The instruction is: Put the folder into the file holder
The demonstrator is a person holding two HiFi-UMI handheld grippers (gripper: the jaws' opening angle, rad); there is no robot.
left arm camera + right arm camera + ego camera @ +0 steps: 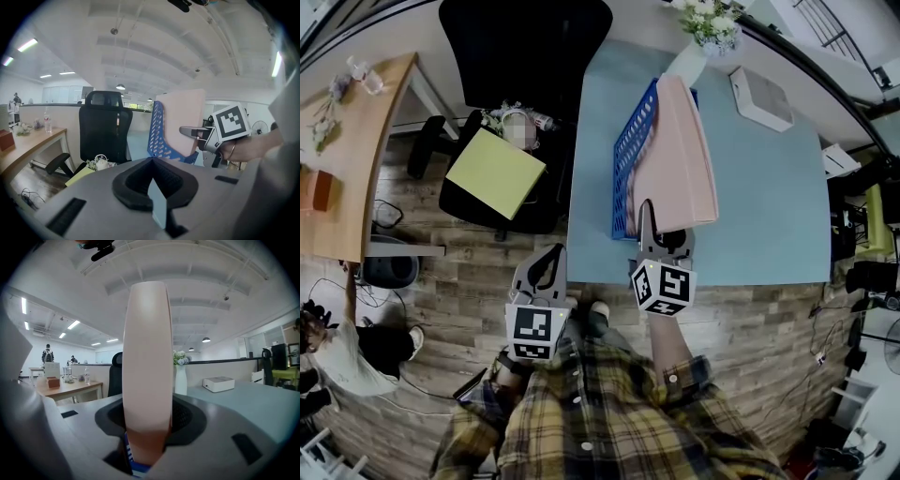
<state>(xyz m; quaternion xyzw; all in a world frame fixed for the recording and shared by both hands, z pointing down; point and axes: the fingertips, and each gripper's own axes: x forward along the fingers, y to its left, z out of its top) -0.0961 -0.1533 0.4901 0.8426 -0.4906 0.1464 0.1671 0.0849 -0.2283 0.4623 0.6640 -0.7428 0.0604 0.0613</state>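
Note:
A pink folder [684, 155] stands in the blue perforated file holder [630, 159] on the light blue table [769, 206]. My right gripper [647, 223] is shut on the folder's near edge, and in the right gripper view the folder [146, 366] rises upright between the jaws of that gripper [147, 427]. My left gripper [555, 251] hangs off the table's left edge above the floor, shut, with nothing in it. In the left gripper view, past the closed tips of the left gripper [152, 161], I see the file holder [157, 131], the folder [180, 122] and the right gripper [197, 133].
A black office chair [525, 56] left of the table carries a yellow-green folder [495, 173] on its seat. A white vase with flowers [698, 47] and a white box [759, 98] stand at the table's far end. A wooden desk [347, 150] lies further left.

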